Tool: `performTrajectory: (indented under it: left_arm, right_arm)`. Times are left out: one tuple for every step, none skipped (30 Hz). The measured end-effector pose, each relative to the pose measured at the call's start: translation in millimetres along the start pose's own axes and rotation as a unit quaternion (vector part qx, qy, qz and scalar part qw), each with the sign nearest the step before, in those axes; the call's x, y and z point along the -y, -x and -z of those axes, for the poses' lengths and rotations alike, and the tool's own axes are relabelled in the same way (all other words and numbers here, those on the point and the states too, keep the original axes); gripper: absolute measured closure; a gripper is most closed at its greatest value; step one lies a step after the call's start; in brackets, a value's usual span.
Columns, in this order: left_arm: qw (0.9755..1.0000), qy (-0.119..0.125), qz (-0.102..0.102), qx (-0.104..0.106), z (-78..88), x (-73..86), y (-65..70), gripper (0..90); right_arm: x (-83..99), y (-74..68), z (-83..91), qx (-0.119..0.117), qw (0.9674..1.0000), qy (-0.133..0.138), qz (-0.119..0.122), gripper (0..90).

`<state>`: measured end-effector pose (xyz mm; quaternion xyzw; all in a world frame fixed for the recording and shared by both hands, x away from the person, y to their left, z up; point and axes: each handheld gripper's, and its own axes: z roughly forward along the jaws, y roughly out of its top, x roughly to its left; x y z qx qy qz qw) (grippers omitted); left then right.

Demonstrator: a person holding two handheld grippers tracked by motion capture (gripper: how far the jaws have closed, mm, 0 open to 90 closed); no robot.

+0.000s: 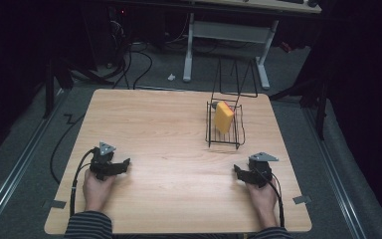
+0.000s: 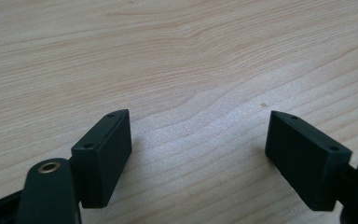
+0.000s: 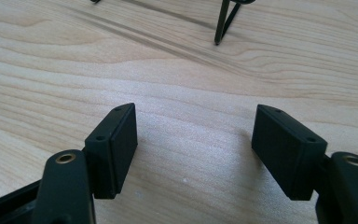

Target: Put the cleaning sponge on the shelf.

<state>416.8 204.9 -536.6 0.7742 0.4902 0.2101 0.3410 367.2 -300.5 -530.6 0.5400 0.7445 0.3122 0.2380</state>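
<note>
From above, your left gripper (image 1: 122, 165) rests near the desk's (image 1: 169, 149) front left corner and your right gripper (image 1: 239, 172) near its front right, both well apart from the wire rack (image 1: 224, 135) toward the far right edge. The yellow sponge (image 1: 224, 116) already stands tilted inside that rack, so I judge the placing done, with nothing left but to rest. Along your left gripper (image 2: 198, 140), the jaws stand wide over bare wood. Along your right gripper (image 3: 193, 140), they gape empty too, a rack foot (image 3: 221, 25) ahead.
</note>
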Motion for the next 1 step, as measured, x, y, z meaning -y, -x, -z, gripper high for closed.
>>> performTrajectory:
  left_arm:
    - [1.0,0.0,0.0,0.0,0.0,0.0,0.0,23.1]
  right_arm:
    - [0.0,0.1,0.0,-0.001,1.0,0.0,0.0,31.5]
